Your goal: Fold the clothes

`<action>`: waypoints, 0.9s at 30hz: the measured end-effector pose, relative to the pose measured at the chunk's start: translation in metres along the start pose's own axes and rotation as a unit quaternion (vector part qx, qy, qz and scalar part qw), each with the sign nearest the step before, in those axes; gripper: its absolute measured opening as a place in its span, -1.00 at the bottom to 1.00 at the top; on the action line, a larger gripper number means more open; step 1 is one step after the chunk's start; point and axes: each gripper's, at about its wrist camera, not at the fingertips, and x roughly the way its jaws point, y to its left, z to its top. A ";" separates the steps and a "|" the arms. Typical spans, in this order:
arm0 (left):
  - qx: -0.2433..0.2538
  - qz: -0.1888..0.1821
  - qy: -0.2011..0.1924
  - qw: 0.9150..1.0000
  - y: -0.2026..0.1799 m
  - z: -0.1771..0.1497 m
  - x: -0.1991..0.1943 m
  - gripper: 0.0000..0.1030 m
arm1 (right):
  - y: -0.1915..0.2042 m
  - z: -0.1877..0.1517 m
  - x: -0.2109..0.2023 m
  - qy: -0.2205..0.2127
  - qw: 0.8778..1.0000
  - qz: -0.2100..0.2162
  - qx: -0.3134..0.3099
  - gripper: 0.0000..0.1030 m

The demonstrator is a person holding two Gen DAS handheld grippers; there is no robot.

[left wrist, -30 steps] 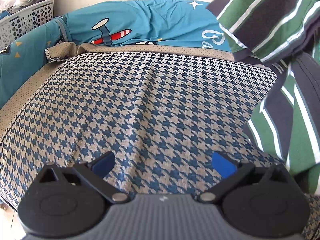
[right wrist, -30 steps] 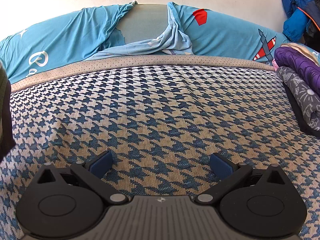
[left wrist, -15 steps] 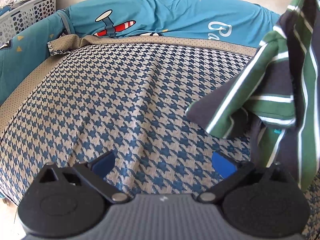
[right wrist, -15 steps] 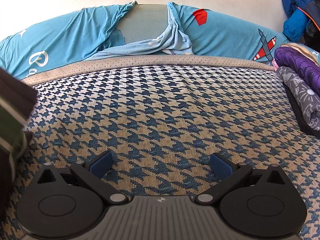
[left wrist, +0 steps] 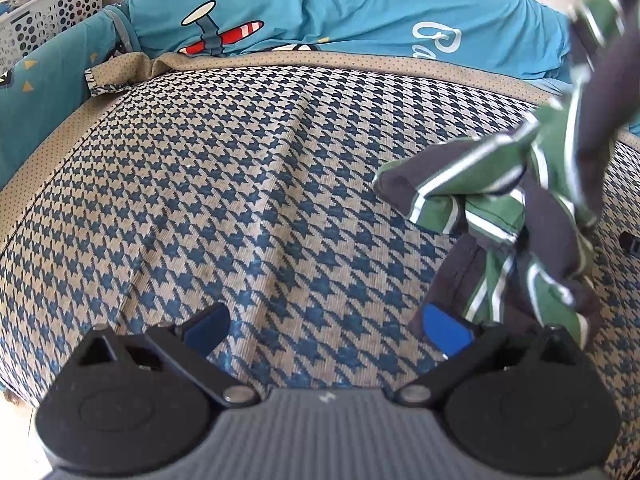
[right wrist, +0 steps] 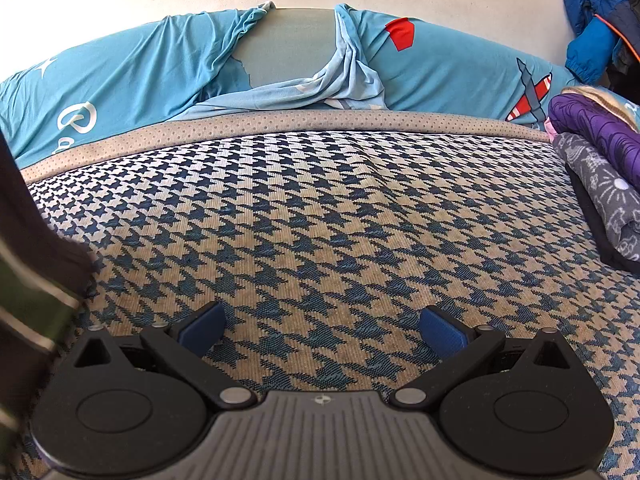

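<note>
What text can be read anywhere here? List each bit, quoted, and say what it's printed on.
"Ba": white script on the teal bedding, the rest hidden behind the striped garment.
"Pa": likely the same script, warped at the frame edge, uncertain.
No other words, numbers or brands are readable.

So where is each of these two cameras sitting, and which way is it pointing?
Left wrist view: sits on the left claw, low over the houndstooth cover, facing the teal bedding; both open fingers show, and a striped garment on its right.
Right wrist view: sits on the right claw, facing the same way; open fingers show, folded clothes on its right.
Shared: the cover, the bedding, and the striped garment, at the right view's left edge.
</note>
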 end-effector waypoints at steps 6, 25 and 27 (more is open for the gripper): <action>-0.005 0.000 0.006 1.000 -0.001 0.000 0.001 1.00 | -0.001 0.000 0.000 0.000 1.000 0.000 0.000 1.00; -0.011 -0.005 0.018 1.000 -0.013 -0.002 0.003 1.00 | -0.001 0.000 0.000 0.000 1.000 0.000 0.000 1.00; -0.011 -0.005 0.016 1.000 -0.013 -0.004 0.002 1.00 | -0.001 0.000 0.000 0.000 1.000 0.000 0.000 1.00</action>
